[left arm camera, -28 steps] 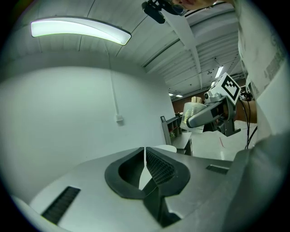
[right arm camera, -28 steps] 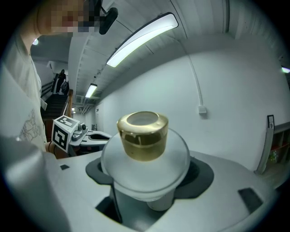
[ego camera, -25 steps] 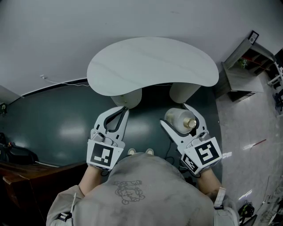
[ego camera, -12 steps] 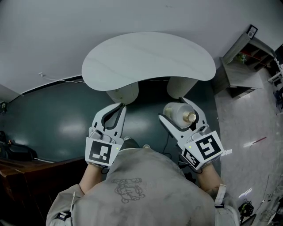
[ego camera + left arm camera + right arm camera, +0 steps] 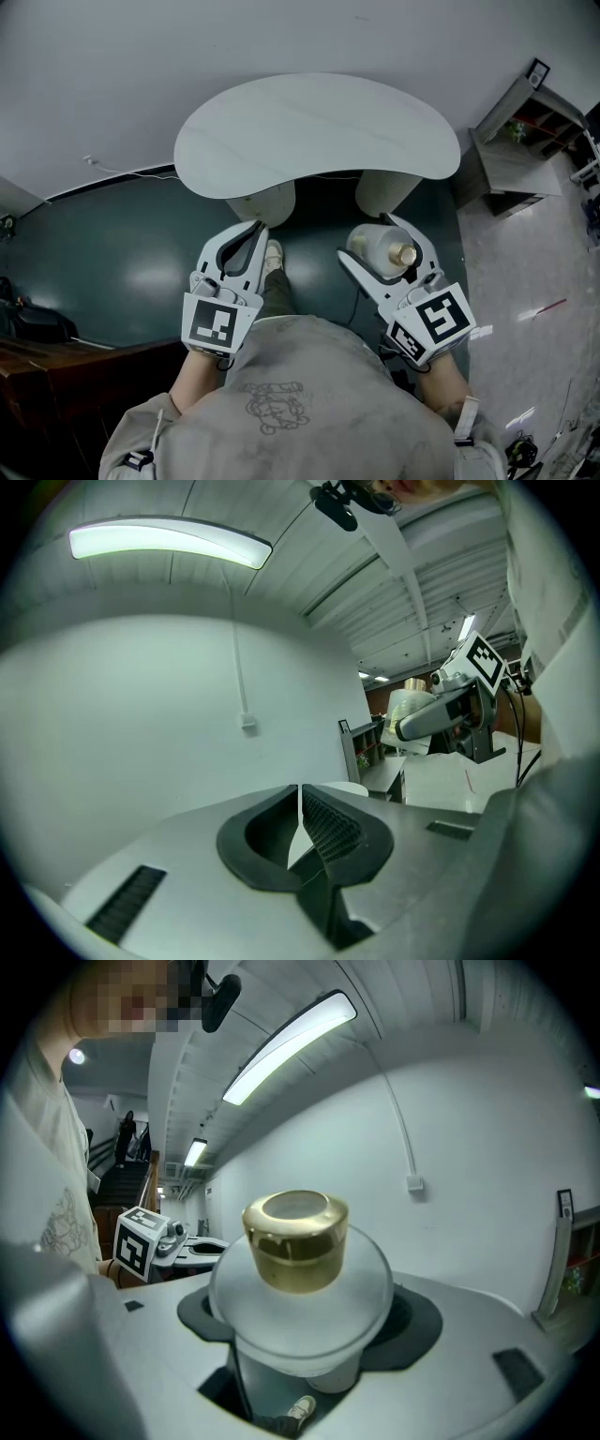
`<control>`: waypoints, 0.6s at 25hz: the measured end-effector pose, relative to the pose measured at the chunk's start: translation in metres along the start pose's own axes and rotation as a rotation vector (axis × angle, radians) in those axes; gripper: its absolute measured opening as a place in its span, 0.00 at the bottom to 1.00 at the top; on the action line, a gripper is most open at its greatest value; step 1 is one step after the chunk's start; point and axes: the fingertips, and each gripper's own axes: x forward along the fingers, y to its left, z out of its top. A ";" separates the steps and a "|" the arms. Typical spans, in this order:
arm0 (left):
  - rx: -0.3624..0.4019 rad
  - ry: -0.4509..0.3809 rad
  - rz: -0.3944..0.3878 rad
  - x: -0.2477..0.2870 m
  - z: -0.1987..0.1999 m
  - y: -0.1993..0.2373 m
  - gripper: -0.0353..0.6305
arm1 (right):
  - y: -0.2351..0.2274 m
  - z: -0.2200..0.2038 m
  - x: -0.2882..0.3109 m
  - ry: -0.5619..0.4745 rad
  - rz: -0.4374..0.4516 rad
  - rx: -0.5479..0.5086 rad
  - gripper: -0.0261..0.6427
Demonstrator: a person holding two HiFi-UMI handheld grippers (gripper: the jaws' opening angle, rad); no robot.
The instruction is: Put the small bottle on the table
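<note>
The small frosted bottle point(image 5: 380, 250) with a gold cap point(image 5: 404, 253) lies between the jaws of my right gripper point(image 5: 369, 242), which is shut on it. In the right gripper view the bottle point(image 5: 300, 1302) fills the middle, cap point(image 5: 295, 1239) toward the camera. The white kidney-shaped table point(image 5: 319, 131) stands just ahead of both grippers. My left gripper point(image 5: 250, 234) is shut on nothing; its jaws point(image 5: 300, 810) meet in the left gripper view. That view also catches the right gripper point(image 5: 441, 712) and the bottle point(image 5: 403, 705).
Two white pedestal legs point(image 5: 267, 202) point(image 5: 384, 192) carry the table over a dark green floor point(image 5: 122, 262). A grey shelf unit point(image 5: 511, 150) stands at the right, a dark wooden piece point(image 5: 37, 370) at the lower left. A shoe point(image 5: 273, 254) shows beside the left gripper.
The person's leg and shoe have come forward between the grippers. The table has shifted only slightly in view. Both grippers hold the same pose, the bottle still gripped.
</note>
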 end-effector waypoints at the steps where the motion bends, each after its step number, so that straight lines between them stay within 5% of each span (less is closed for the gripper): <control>1: -0.002 -0.001 -0.002 0.002 -0.002 0.001 0.09 | -0.001 -0.001 0.003 0.000 0.001 -0.001 0.52; 15: 0.013 0.006 -0.020 0.049 -0.021 0.055 0.09 | -0.018 -0.008 0.079 0.065 0.034 -0.008 0.52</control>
